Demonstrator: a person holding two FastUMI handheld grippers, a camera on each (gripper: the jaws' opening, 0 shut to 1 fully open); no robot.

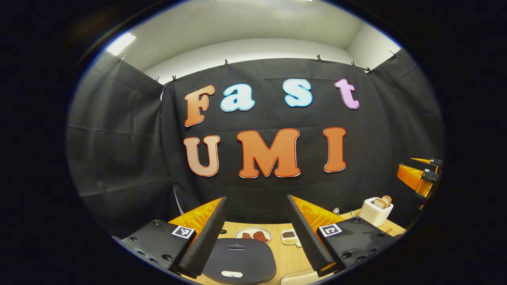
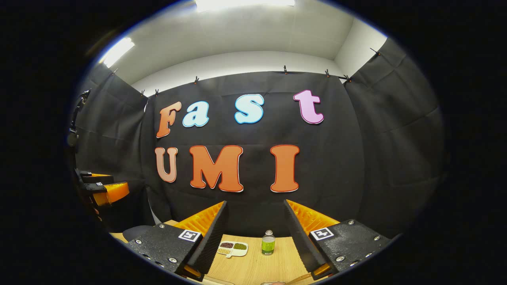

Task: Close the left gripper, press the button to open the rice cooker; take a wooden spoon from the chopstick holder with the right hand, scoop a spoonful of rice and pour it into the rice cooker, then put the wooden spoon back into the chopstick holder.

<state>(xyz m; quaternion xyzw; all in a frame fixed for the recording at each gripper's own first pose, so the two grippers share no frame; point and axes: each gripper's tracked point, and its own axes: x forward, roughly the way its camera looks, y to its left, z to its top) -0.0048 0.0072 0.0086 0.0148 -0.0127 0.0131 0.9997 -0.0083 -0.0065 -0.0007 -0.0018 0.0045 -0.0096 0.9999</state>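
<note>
— where do your jaws stand?

— my left gripper (image 1: 257, 233) gapes wide, holding nothing; my right gripper (image 2: 255, 237) too. below the left sits the dark rounded rice cooker (image 1: 239, 265), lid down, on the pale wooden table (image 1: 289, 257).

— anything done?

— i judge not: closing, pressing, spooning and scooping all remain.

A recording booth set up as a kitchen

Black cloth (image 1: 119, 138) is hanging ahead; a rice cooker (image 1: 239, 261) and toaster (image 1: 374, 211) are sitting on the wooden table (image 2: 253, 265).

Dark grey rice cooker (image 1: 239, 259), white toaster (image 1: 374, 213), green bottle (image 2: 268, 243), light wooden table (image 2: 257, 267).
</note>
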